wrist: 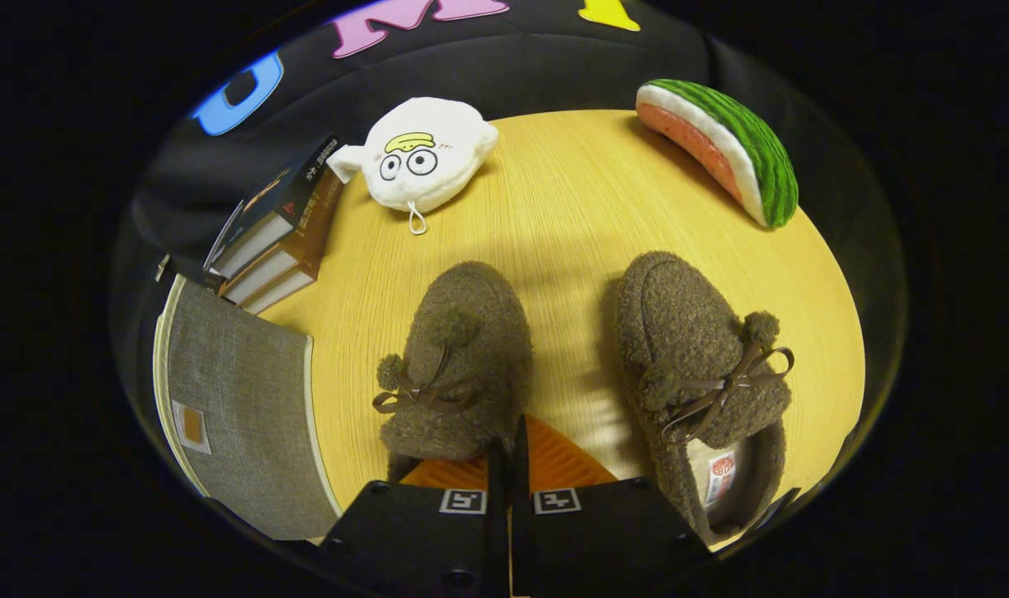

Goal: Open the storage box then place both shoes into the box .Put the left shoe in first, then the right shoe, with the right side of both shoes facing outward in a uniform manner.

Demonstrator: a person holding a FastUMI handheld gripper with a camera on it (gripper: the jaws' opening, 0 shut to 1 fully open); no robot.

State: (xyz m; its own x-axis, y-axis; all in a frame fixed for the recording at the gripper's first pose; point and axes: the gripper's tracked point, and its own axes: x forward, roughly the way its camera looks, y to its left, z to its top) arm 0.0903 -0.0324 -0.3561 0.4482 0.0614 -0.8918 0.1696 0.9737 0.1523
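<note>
Two brown fuzzy shoes with laces and pompoms lie on the round yellow wooden table [554,199], toes pointing away from me. The left-hand shoe [458,357] sits just ahead of my fingers, and its heel end is hidden behind them. The right-hand shoe [699,374] lies to the right of the fingers, its opening and inner label showing. The grey fabric storage box [238,415] stands to the left of the fingers with its lid down. My gripper [508,448] is shut, fingertips together at the left-hand shoe's heel. I see nothing pinched between them.
A stack of books [276,241] lies beyond the box. A white plush toy with a cartoon face [421,158] rests at the far side of the table. A watermelon-slice plush [720,149] lies far right. The table edge curves close behind the right-hand shoe.
</note>
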